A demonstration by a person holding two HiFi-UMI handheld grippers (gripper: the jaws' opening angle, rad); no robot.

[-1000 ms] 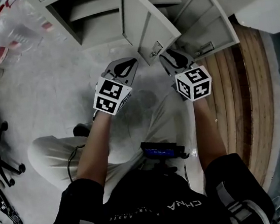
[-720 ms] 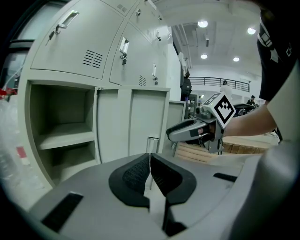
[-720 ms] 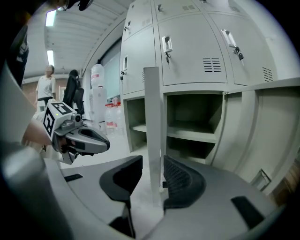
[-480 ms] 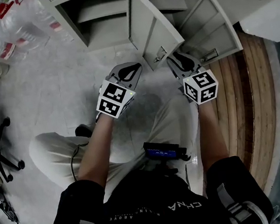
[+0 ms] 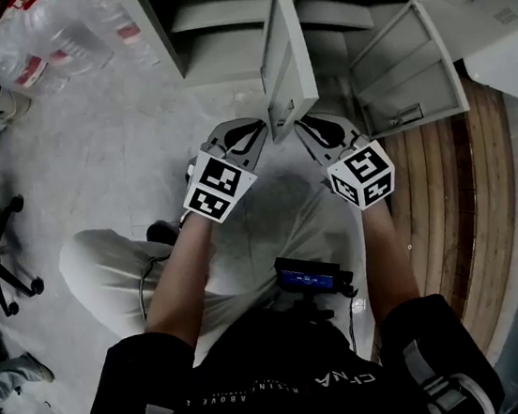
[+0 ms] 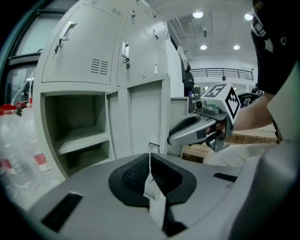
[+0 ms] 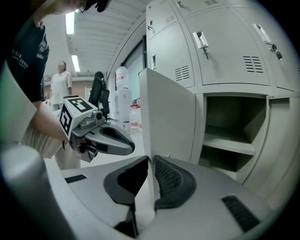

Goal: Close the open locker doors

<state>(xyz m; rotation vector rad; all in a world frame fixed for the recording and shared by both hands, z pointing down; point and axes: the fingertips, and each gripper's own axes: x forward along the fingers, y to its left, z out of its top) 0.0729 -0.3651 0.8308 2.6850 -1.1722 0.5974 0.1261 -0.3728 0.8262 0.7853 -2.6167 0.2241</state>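
Grey floor [image 5: 111,164] runs up to a bank of grey lockers [image 5: 216,27]. The left gripper [image 5: 258,126] is clenched on nothing, its tip just left of the free edge of the door [image 5: 280,66]. The right gripper [image 5: 302,127], jaws likewise pressed together, sits just right of that edge. Both angle inward and slightly down, on bare forearms [image 5: 187,268] stretched forward side by side. The door stands upright, long axis vertical, swung straight out toward the person. A second door [image 5: 401,64] hangs wide open to its right.
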